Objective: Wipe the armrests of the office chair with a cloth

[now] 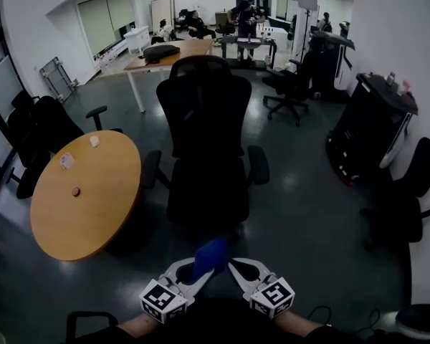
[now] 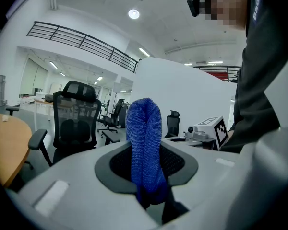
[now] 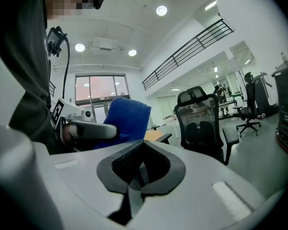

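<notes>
**Blue terry cloth point(image 1: 210, 256) clamped low in the frame, chair ahead of it**

The blue terry cloth sits at the bottom centre of the head view, pinched in the left gripper point(image 1: 195, 272), whose jaws are closed onto it. In the left gripper view the folded cloth point(image 2: 145, 147) stands upright out of the dark pads, filling the middle of the frame. The right gripper point(image 1: 236, 267) lies just beside it at the lower right of centre; in its own view the right gripper point(image 3: 141, 169) has its jaws brought together with nothing between them, and the cloth point(image 3: 127, 119) shows at the centre left.

The black mesh-backed office chair point(image 1: 206, 142) stands in the middle of the head view, above both grippers and apart from them, its back turned toward the camera. Its two padded armrests show on either side, one at the left point(image 1: 150, 169) and one at the right point(image 1: 258, 165). A round wooden table point(image 1: 86, 192) fills the left of the frame, close to the left armrest. The floor is dark and glossy.
</notes>
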Available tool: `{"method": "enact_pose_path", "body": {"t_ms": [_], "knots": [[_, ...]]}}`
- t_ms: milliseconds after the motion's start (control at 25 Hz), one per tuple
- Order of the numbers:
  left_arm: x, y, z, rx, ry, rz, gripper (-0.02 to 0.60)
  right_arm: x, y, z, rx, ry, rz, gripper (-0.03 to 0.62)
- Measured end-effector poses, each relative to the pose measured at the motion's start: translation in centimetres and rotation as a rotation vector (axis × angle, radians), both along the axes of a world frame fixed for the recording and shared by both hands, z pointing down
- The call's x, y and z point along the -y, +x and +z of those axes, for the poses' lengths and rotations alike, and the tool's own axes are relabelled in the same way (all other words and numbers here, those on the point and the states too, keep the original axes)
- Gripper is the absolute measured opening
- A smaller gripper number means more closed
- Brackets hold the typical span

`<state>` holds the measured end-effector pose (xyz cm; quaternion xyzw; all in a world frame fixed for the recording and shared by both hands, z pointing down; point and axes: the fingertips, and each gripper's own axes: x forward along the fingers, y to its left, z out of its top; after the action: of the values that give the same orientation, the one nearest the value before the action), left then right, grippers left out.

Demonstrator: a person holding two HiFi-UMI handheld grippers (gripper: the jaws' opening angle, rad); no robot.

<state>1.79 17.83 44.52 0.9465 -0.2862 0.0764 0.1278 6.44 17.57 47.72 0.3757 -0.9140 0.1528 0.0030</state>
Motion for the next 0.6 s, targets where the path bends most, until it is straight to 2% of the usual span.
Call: {"method": "enact_pose_path", "body": {"t_ms": [360, 600], "knots": [[5.7, -0.5, 0.6, -0.047, -0.009, 0.046, 0.127, 5.2, 0.1, 0.7, -0.043, -0.013, 0.068, 0.003], [14.0, -4.0, 1.5, -0.098, -0.032, 0.061, 0.127, 12.6, -3.4, 1.5, -0.102, -0.033, 0.091, 0.003]]}}
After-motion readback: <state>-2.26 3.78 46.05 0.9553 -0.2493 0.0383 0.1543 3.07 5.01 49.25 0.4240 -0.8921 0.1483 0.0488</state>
